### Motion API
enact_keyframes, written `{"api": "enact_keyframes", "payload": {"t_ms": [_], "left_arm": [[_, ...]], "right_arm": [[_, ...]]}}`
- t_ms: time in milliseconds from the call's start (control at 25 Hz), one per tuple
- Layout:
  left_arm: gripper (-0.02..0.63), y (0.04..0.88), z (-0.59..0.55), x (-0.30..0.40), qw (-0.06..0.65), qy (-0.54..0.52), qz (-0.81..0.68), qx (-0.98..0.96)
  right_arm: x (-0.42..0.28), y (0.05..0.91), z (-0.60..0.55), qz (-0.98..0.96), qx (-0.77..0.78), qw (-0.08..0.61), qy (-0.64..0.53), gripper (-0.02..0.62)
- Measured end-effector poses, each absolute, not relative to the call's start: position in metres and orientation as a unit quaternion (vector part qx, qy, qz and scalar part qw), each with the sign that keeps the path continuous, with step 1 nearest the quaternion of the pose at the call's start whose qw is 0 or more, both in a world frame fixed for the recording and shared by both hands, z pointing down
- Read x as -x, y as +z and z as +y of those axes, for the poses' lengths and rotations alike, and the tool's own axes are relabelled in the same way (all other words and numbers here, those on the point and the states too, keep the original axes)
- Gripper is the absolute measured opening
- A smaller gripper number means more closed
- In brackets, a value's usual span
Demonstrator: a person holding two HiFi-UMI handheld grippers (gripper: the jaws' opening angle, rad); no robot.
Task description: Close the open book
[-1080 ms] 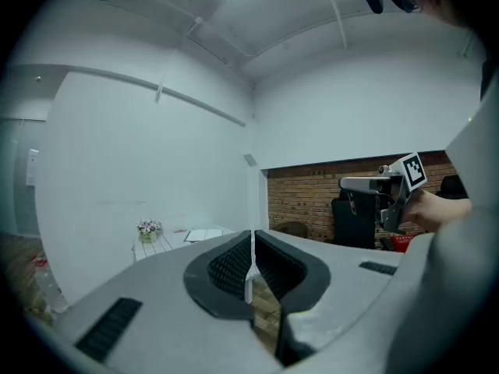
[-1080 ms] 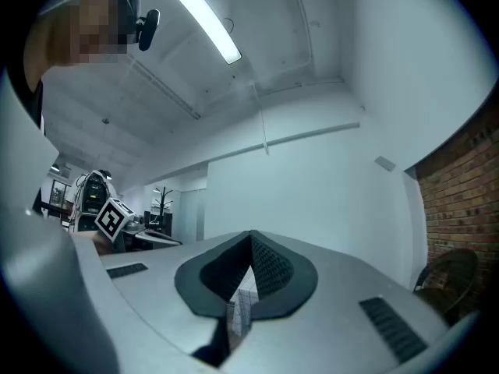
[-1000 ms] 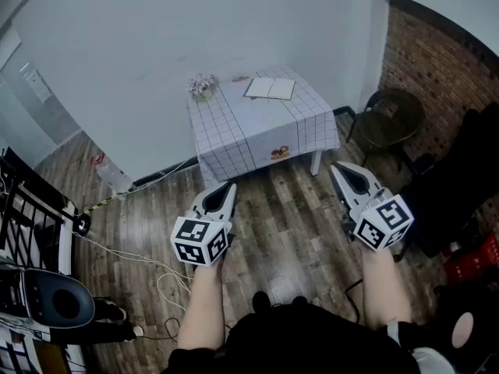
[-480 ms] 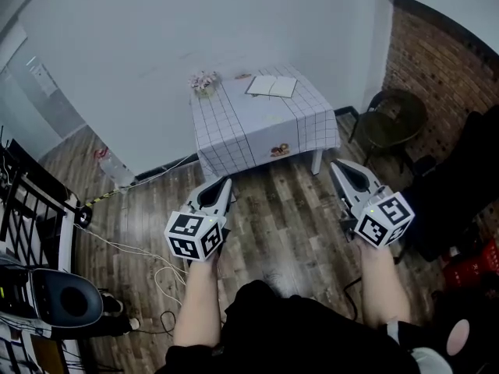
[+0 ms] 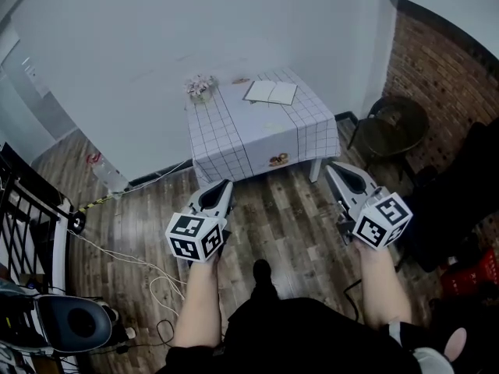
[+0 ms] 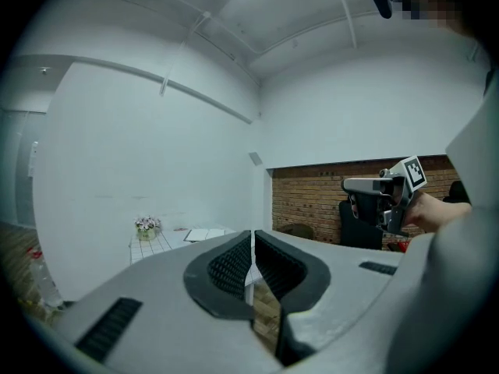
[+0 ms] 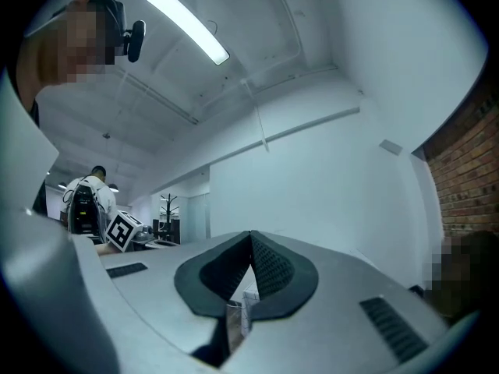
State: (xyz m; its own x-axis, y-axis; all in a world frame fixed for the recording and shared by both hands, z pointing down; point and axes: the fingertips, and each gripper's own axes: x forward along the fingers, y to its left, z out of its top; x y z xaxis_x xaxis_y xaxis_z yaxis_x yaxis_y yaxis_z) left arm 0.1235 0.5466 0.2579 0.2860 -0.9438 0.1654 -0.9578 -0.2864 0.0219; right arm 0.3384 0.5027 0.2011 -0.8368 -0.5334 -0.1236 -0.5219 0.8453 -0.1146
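- Both forearms reach forward from the body, side by side and well apart, each hand gripping its tool over the wooden floor [image 5: 288, 216]
- The left tongs [image 5: 222, 185] point ahead and a little down; their tips are pressed together with nothing between them
- The right tongs [image 5: 334, 166] point ahead about level; they too are closed tight and empty
- The book [image 5: 270, 92] lies open and flat near the far edge of the worktop [image 5: 249, 135], which wears a checked cloth and stands against the white wall; a small bunch of flowers [image 5: 200, 86] sits at its far left corner, apart from the book
- Both tongs are well short of the worktop, with bare floor between; a round dark chair [image 5: 394, 127] stands to the right of the worktop by the brick wall [image 5: 444, 68]
- Against a second ago, the tongs keep much the same place in the head view and stay closed; one shoe [image 5: 263, 271] now shows stepped forward between the arms, where two shoe tips sat level before; the dark round seat [image 5: 74, 326] at lower left has slid lower in the picture; the book lies as it did, open
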Motion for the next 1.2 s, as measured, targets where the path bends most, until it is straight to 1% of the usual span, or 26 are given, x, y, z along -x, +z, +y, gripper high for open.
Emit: {"api": "enact_keyframes", "payload": {"t_ms": [240, 360, 440, 720, 920, 1200], "left_arm": [[0.021, 0.27, 0.476, -0.086, 0.072, 0.054, -0.583, -0.808], [0.021, 0.27, 0.439, -0.062, 0.076, 0.051, -0.577, -0.812], [0.021, 0.27, 0.416, -0.044, 0.075, 0.05, -0.573, -0.815], [0.021, 0.271, 0.36, 0.013, 0.081, 0.048, -0.558, -0.824], [0.021, 0.275, 0.342, 0.038, 0.085, 0.048, -0.556, -0.825], [0.021, 0.294, 0.314, 0.05, 0.107, 0.055, -0.553, -0.824]], "right_arm": [[-0.295, 0.208, 0.437, 0.956, 0.288, 0.047, -0.03, 0.005], [-0.268, 0.214, 0.407, 0.956, 0.288, 0.031, -0.041, 0.021], [-0.249, 0.213, 0.385, 0.955, 0.291, 0.028, -0.047, 0.034], [-0.186, 0.21, 0.335, 0.953, 0.298, 0.027, -0.055, 0.041], [-0.162, 0.225, 0.318, 0.953, 0.295, 0.018, -0.066, 0.041], [-0.145, 0.243, 0.285, 0.954, 0.287, 0.01, -0.086, 0.041]]}}
